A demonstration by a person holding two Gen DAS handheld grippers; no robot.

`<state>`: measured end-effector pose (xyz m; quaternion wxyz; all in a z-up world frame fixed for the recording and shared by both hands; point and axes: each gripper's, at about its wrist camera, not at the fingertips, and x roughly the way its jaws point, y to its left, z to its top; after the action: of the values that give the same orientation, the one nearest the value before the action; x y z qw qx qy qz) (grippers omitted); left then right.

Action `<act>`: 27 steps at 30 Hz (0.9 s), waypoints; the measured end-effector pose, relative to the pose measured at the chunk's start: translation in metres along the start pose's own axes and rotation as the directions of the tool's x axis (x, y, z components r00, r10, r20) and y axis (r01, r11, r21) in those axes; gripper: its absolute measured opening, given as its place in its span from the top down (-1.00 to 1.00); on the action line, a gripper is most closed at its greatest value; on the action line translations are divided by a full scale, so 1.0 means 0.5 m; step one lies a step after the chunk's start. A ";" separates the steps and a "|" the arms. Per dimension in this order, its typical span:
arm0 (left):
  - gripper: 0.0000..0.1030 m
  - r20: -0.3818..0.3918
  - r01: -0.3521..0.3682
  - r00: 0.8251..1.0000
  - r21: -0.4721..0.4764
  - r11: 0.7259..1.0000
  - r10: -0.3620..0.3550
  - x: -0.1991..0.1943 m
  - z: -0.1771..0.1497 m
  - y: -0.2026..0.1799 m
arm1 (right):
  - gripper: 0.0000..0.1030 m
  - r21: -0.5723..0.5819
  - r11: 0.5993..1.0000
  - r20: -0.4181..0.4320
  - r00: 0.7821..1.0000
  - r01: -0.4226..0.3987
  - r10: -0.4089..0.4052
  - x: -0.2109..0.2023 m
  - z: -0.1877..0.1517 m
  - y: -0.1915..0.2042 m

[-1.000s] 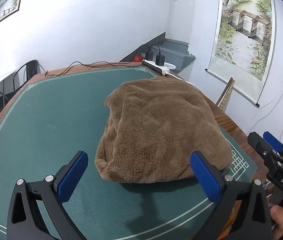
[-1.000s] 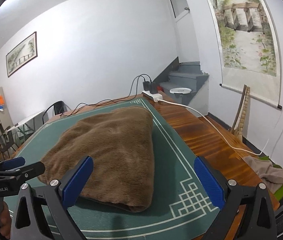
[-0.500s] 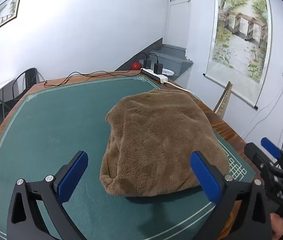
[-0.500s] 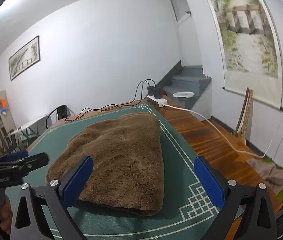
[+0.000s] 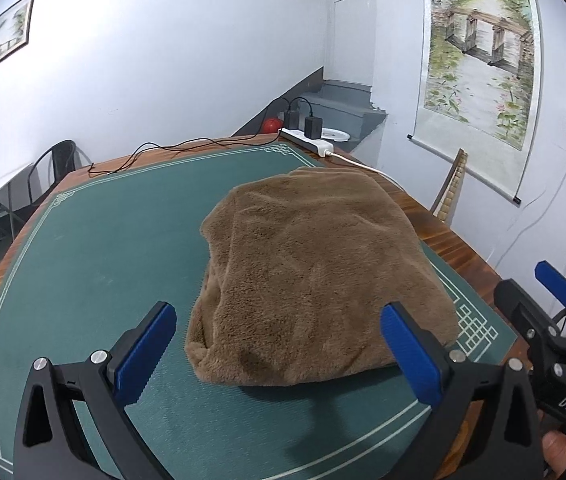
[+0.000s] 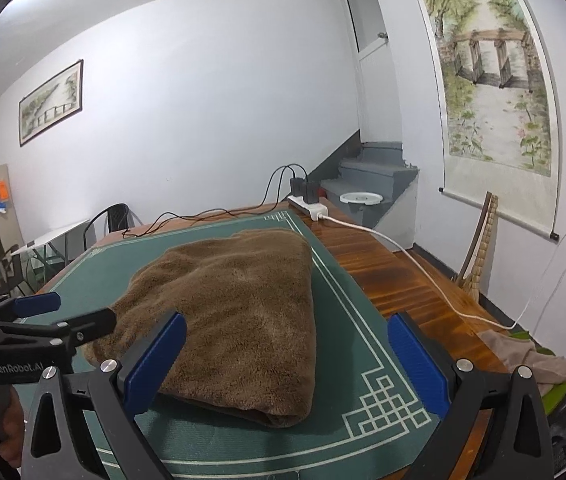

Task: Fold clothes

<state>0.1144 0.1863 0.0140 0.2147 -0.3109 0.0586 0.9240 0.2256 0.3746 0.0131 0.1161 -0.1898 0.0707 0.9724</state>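
A brown fleece garment (image 5: 315, 276) lies folded into a thick bundle on the green table mat (image 5: 95, 248), toward the mat's right side. My left gripper (image 5: 279, 354) hovers open above the near edge of the bundle, empty. My right gripper (image 6: 289, 366) is open too and holds nothing, raised above the bundle's near right corner (image 6: 283, 412). In the right wrist view the folded garment (image 6: 235, 304) fills the middle and the left gripper (image 6: 43, 316) shows at the left edge. The right gripper (image 5: 555, 320) appears at the right edge of the left wrist view.
A white power strip (image 5: 307, 145) with black chargers and cables sits at the far edge of the wooden table (image 6: 395, 280); its white cord (image 6: 415, 260) runs along the right side. Another cloth (image 6: 531, 356) lies off the table at right. Chairs (image 5: 59, 164) stand far left.
Both grippers have drawn back and risen from the garment, staying open. The folded bundle has not moved.
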 end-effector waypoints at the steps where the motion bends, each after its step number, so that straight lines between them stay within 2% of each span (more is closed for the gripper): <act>1: -0.99 -0.002 0.001 1.000 -0.001 1.000 -0.001 -0.001 -0.002 0.000 | -0.98 0.000 1.000 -0.004 1.000 -0.001 0.001 0.001 -0.001 0.000; 7: -0.99 -0.021 0.028 0.999 0.006 1.000 -0.028 -0.003 -0.011 -0.010 | -0.98 -0.014 1.000 -0.008 1.000 0.001 -0.001 -0.007 -0.007 0.003; 27: -0.99 -0.020 0.029 0.999 0.041 0.999 -0.028 -0.011 -0.018 -0.023 | -0.98 -0.033 0.999 -0.021 1.000 0.015 -0.015 -0.010 -0.012 0.010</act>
<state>0.1284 0.1926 0.0106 0.2338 -0.3162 0.0751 0.9164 0.2310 0.3677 0.0099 0.1195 -0.2024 0.0547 0.9704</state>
